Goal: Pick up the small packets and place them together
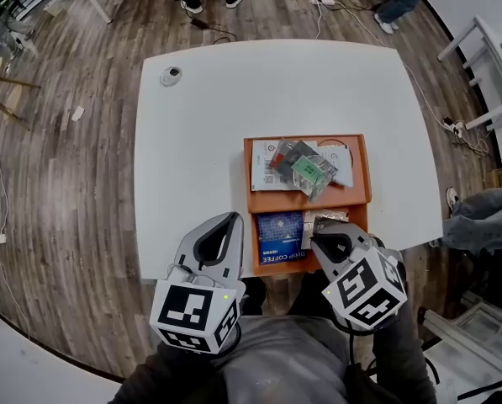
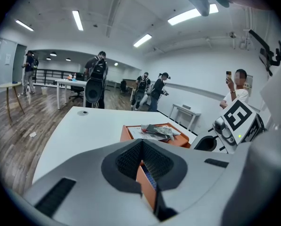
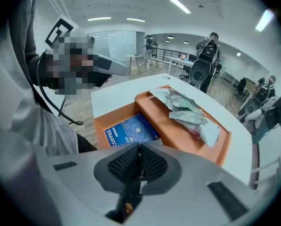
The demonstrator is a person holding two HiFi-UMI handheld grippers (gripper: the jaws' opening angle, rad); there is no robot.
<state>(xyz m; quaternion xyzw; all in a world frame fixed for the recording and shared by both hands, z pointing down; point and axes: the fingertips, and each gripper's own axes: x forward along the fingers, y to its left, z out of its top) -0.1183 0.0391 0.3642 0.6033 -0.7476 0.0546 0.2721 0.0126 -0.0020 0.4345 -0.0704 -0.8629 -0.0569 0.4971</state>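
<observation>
From the head view, the orange tray [image 1: 249, 175] sits on the white counter [image 1: 192, 141]. Its far compartment holds a loose pile of packets [image 1: 305, 168]. The near one holds a blue coffee packet [image 1: 280, 236] and, at its right, a silver packet [image 1: 326, 218]. The right claw [image 1: 318, 234] sits at that silver packet's near edge, and the left claw [image 1: 231, 219] hangs just left of the tray.

In the left gripper view, the left claw is closed with nothing in it; only the tray's wall shows past its pads.

In the right gripper view, the right claw is drawn almost together, and a pale sliver shows between its pads (we take it for the silver packet's edge, though little of it shows). We judge these packets light, thin and floppy, with slick foil faces. A pinch on a sealed edge suits them best, since a shallow bite could slip.
</observation>
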